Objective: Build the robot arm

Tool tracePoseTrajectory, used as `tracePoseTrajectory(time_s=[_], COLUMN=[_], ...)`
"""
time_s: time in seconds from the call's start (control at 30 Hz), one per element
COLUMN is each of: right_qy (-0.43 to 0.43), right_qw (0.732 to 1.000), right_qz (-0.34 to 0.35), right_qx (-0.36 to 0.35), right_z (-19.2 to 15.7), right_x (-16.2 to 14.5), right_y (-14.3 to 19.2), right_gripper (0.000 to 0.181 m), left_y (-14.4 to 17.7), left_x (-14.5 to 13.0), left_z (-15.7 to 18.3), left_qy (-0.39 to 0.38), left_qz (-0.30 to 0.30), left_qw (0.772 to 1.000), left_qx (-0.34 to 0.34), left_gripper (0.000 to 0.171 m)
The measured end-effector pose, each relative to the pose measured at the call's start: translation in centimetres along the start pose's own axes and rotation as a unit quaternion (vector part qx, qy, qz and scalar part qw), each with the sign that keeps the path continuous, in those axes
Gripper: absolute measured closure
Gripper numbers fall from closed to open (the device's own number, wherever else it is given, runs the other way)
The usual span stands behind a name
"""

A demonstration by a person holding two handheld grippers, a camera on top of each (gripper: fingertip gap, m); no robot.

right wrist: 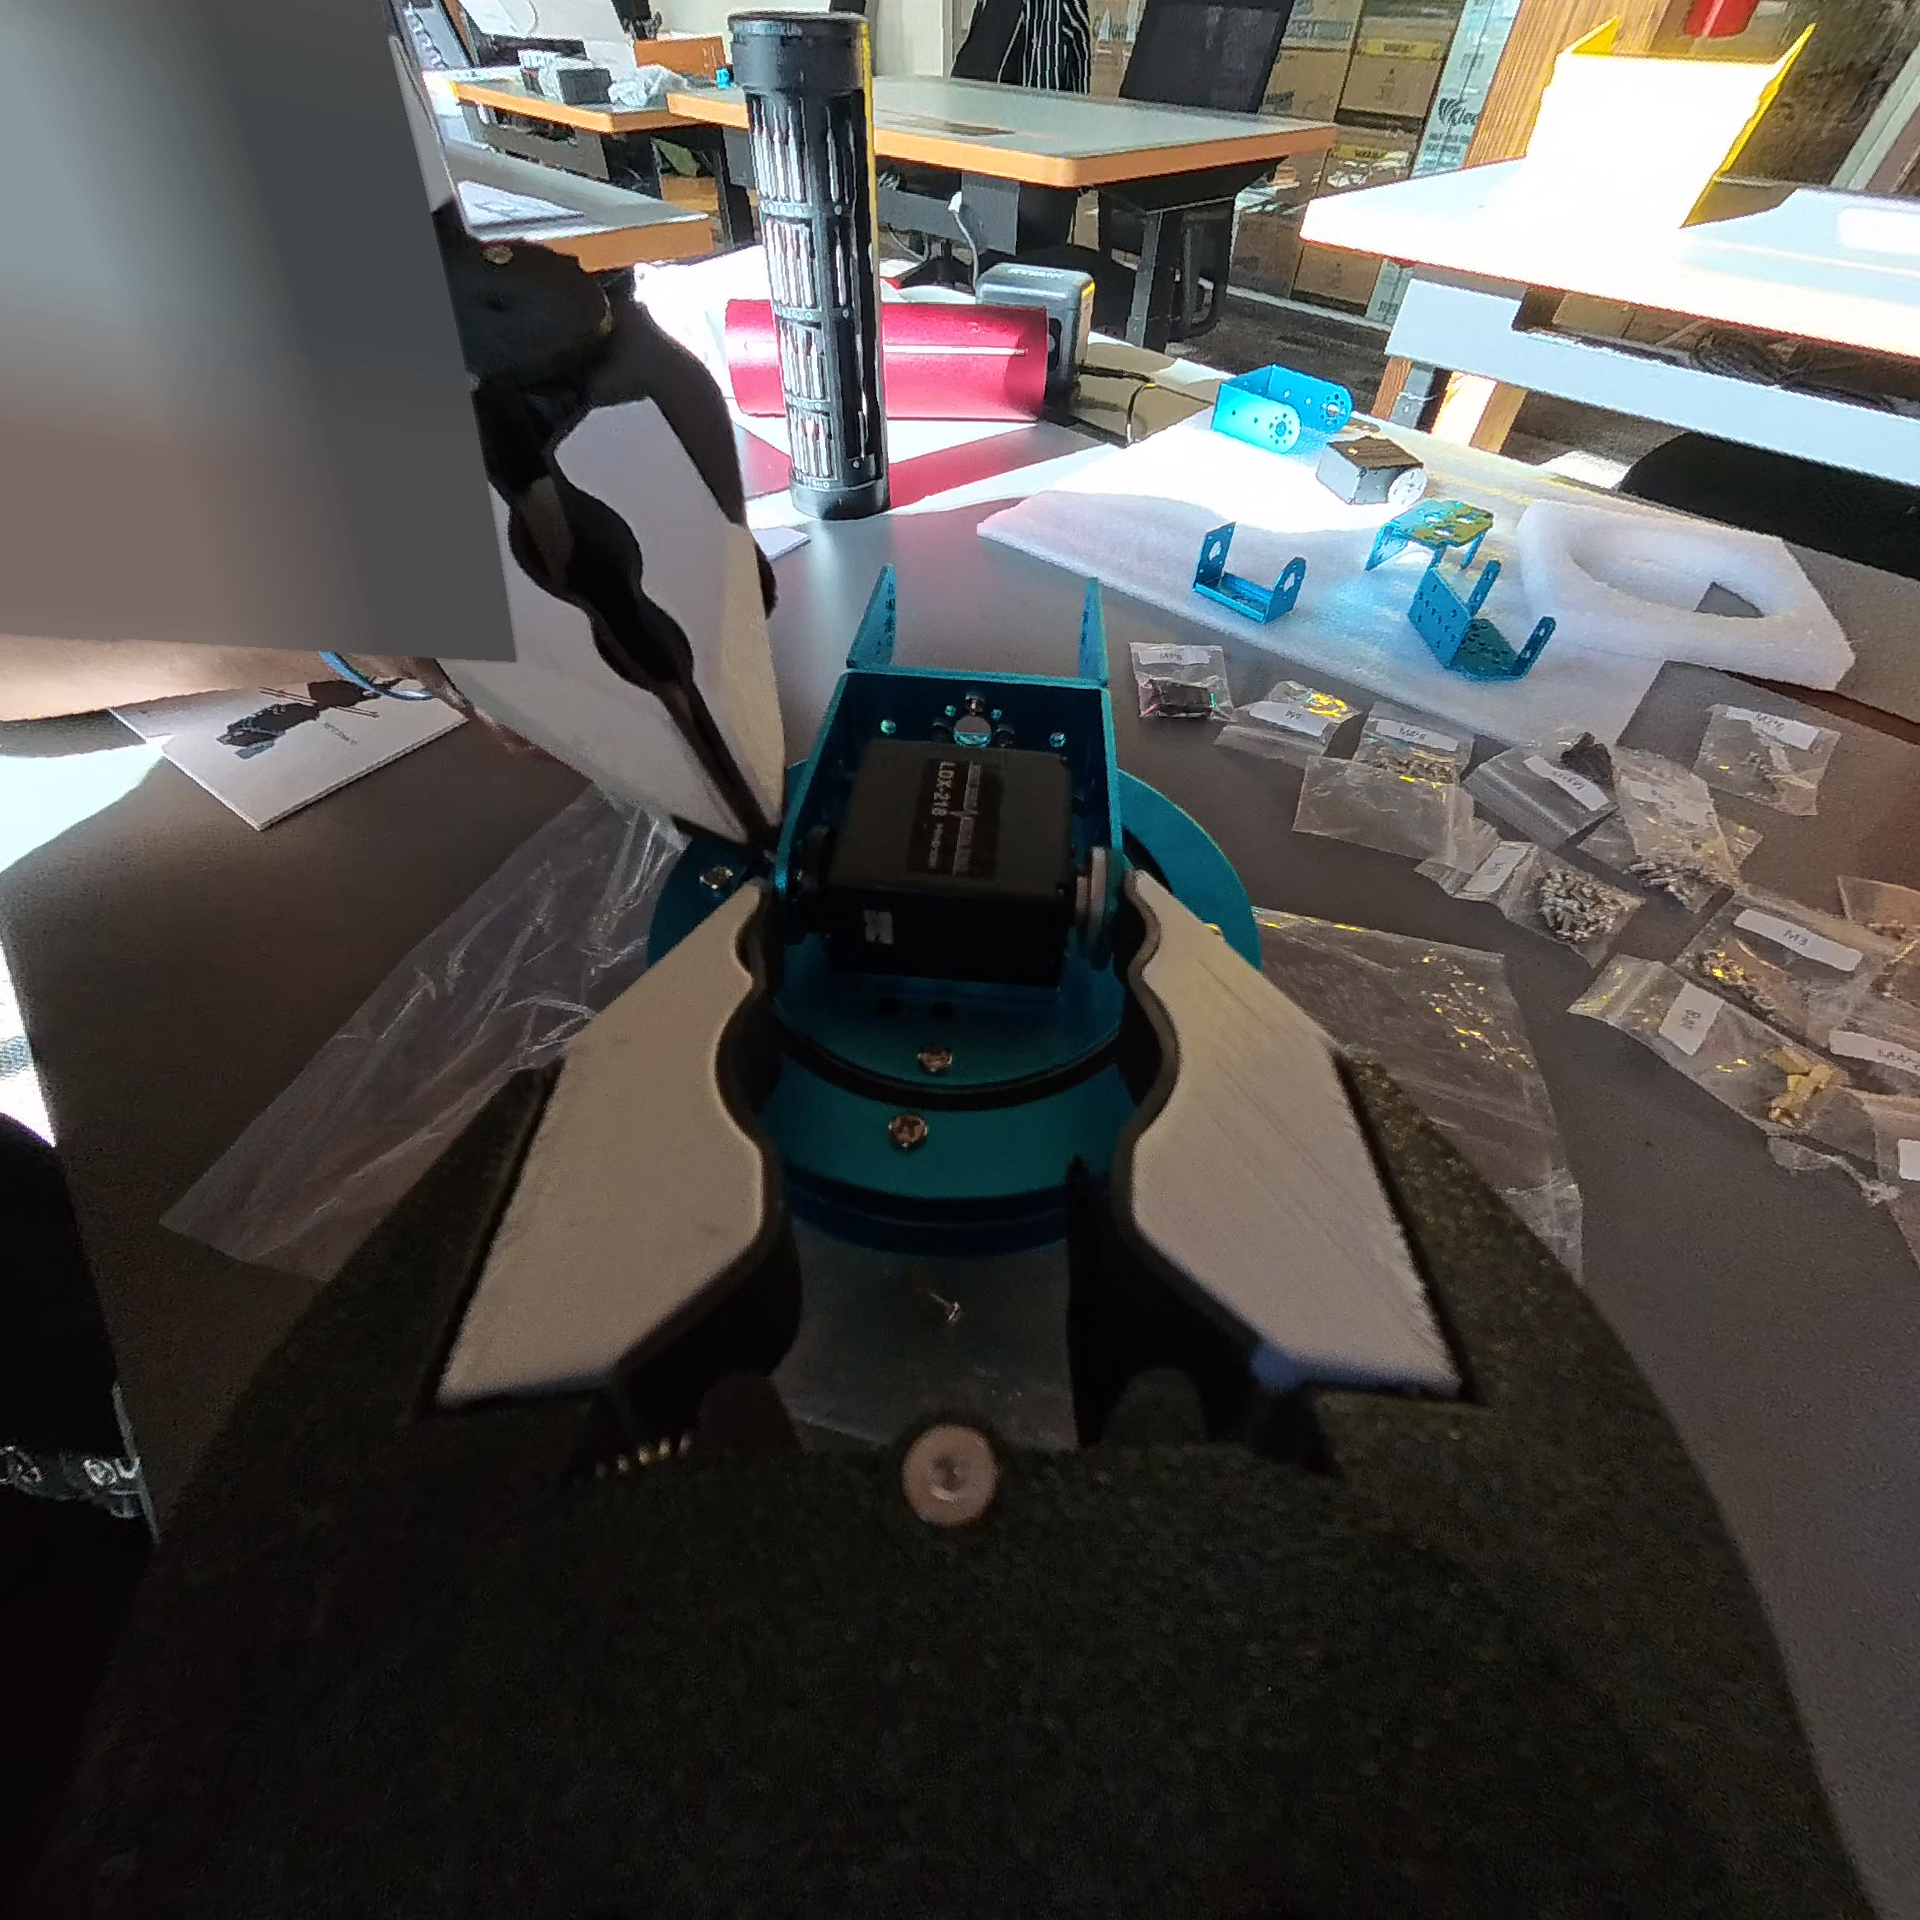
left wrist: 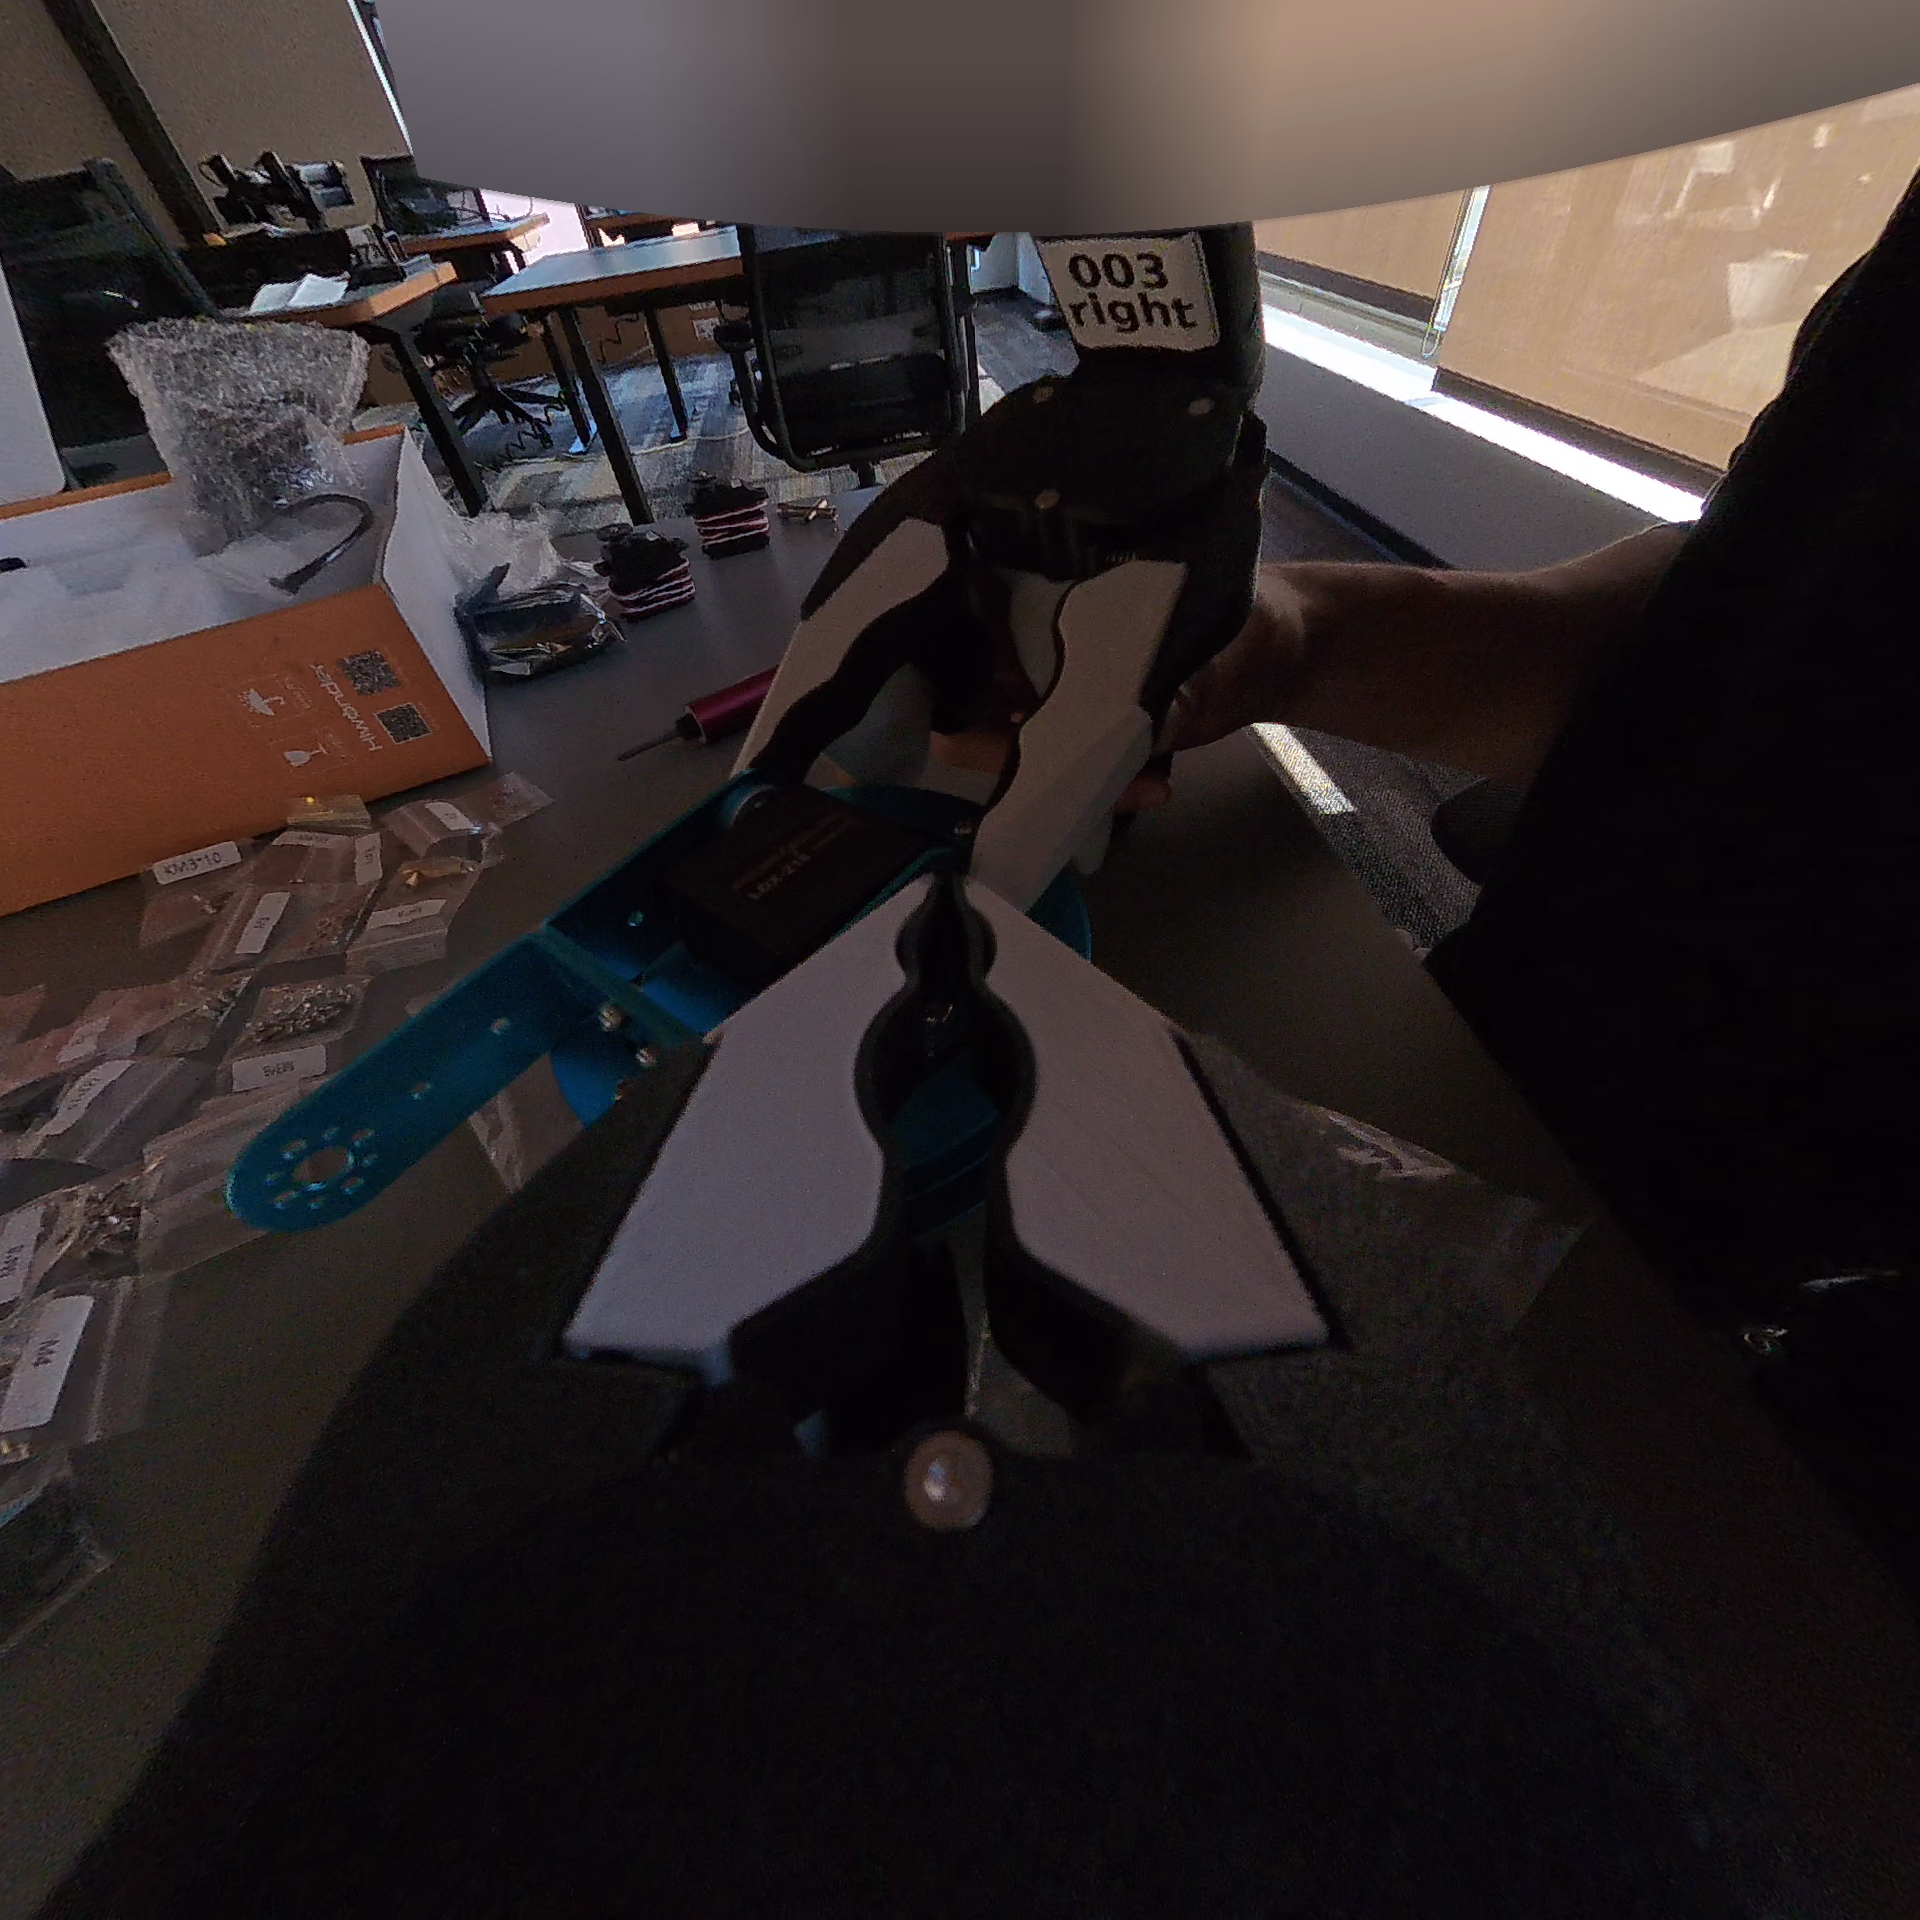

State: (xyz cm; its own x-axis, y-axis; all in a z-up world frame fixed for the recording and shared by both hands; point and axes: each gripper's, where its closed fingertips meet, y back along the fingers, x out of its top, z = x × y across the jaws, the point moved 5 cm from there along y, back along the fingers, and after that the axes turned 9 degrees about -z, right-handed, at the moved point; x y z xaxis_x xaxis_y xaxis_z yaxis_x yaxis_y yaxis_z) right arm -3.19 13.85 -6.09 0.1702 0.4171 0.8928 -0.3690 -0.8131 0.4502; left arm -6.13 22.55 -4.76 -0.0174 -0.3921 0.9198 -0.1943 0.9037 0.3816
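Note:
A blue metal bracket with a black servo inside it stands on a round blue base on the grey table. My right gripper is shut on the bracket, one finger on each side. My left gripper comes in from the upper left, shut, with its tip against the bracket's left edge. In the left wrist view my left gripper is shut at the bracket, beside the servo, with the right gripper opposite. Whether the left tips pinch anything is hidden.
Several small bags of screws lie to the right and also show in the left wrist view. Loose blue brackets lie on white foam. A black cylinder, a red case, an orange box and a red screwdriver stand around.

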Motion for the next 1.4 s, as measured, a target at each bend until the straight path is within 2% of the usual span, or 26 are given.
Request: tracePoseTrajectory(time_s=[0.1,0.17,0.3,0.43,0.53,0.63,0.7,0.77,0.87,0.93,1.0,1.07,1.17,1.27,1.37,1.4], right_qy=[0.002,0.002,-0.025,-0.026,-0.015,-0.044,-0.075,-0.088,-0.078,-0.089,-0.107,-0.139,-0.150,-0.170,-0.138,-0.121], right_qw=[1.000,1.000,1.000,0.999,0.996,0.980,0.960,0.947,0.932,0.926,0.933,0.936,0.937,0.954,0.975,0.981], right_qz=[-0.003,-0.003,0.011,0.015,-0.046,-0.104,-0.155,-0.202,-0.283,-0.321,-0.312,-0.305,-0.295,-0.230,-0.151,-0.124], right_qx=[-0.001,-0.010,-0.011,-0.018,-0.079,-0.166,-0.222,-0.231,-0.212,-0.176,-0.142,-0.105,-0.109,-0.084,-0.092,-0.090], right_z=[0.0,0.1,0.5,0.3,2.2,7.2,11.1,13.5,16.0,17.1,17.8,17.8,17.8,15.8,11.1,9.0], right_x=[-0.1,-0.1,-0.3,-0.2,-1.4,-4.0,-6.9,-9.3,-11.6,-12.8,-13.0,-13.2,-13.1,-11.5,-7.6,-5.9], right_y=[0.0,0.5,2.2,3.6,5.7,10.9,13.8,14.7,13.7,12.9,12.5,12.4,12.4,13.1,14.6,15.1], right_gripper=[0.118,0.112,0.116,0.137,0.125,0.129,0.126,0.125,0.128,0.140,0.150,0.160,0.161,0.162,0.162,0.163], left_y=[0.4,1.7,4.9,6.8,7.5,8.3,8.6,8.5,7.8,7.3,7.0,6.4,4.5,1.6,-1.1,-2.0], left_x=[-0.1,0.1,0.6,0.2,-0.7,-0.6,-0.2,0.2,0.8,1.5,2.3,2.6,3.1,4.1,5.6,5.8], left_z=[-0.1,-0.7,-2.0,-3.2,-4.2,-4.3,-4.0,-3.4,-2.4,-1.2,0.4,1.9,4.0,5.8,6.4,6.2], left_qy=[0.001,0.014,0.041,0.073,0.086,0.097,0.104,0.104,0.103,0.107,0.103,0.093,0.082,0.152,0.251,0.295], left_qz=[-0.006,0.001,0.021,-0.005,-0.027,-0.012,0.005,0.015,0.007,0.006,0.019,0.006,-0.010,0.038,0.115,0.131], left_qw=[1.000,1.000,0.998,0.996,0.993,0.991,0.991,0.991,0.991,0.990,0.990,0.988,0.981,0.974,0.954,0.941], left_qx=[0.002,0.016,0.049,0.054,0.074,0.087,0.089,0.085,0.091,0.088,0.093,0.120,0.173,0.166,0.117,0.101], left_gripper=[0.171,0.171,0.169,0.153,0.143,0.142,0.142,0.143,0.143,0.143,0.143,0.143,0.141,0.140,0.136,0.131])
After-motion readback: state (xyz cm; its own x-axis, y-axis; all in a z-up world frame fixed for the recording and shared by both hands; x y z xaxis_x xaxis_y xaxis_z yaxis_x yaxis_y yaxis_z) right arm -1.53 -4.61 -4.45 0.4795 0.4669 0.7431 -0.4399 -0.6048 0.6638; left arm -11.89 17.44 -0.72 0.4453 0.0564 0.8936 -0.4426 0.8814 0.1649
